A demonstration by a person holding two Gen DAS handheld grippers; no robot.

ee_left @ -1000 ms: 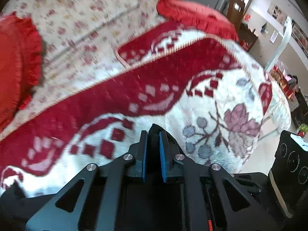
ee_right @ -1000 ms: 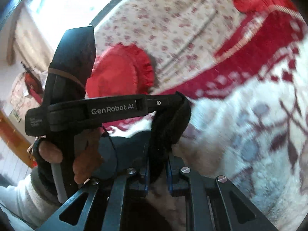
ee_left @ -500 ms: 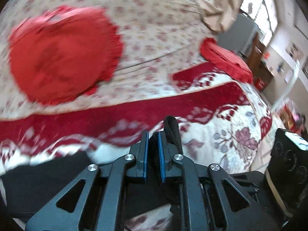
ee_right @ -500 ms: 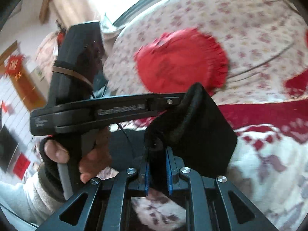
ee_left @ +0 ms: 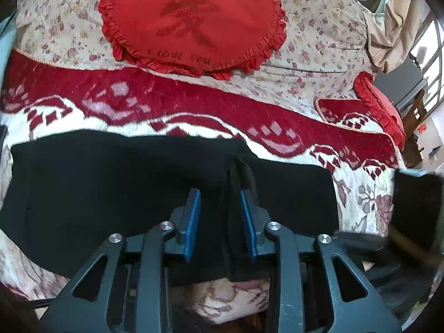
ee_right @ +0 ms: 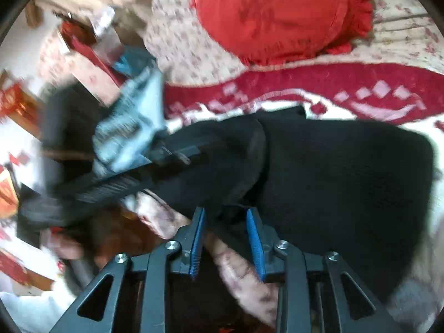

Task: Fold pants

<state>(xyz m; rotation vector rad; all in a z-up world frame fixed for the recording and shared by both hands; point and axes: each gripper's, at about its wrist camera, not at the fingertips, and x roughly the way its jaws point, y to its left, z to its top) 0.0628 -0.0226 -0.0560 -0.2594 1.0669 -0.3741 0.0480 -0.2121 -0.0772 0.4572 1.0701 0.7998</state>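
Note:
The black pants [ee_left: 111, 180] lie folded flat on the red and white blanket [ee_left: 194, 105]. My left gripper [ee_left: 219, 194] hovers over their near edge, its jaws opening. A raised ridge of black fabric stands between the blue pads, close to the right pad, and is not pinched. In the right wrist view the pants [ee_right: 347, 180] spread to the right. My right gripper [ee_right: 225, 211] is over their near corner, jaws opening, with loose black cloth between the pads. The left gripper [ee_right: 125, 172] shows blurred at the left of that view.
A round red frilled cushion [ee_left: 194, 19] rests on the floral sheet behind the blanket, and a second red cushion [ee_left: 380, 111] lies far right. A person's hand [ee_right: 66, 247] holds the left tool. Cluttered room edge at the left of the right wrist view.
Both grippers swept sideways across the bed, carrying the pinched end of the pants over onto the rest. Both pairs of jaws, shut on fabric before, now stand apart.

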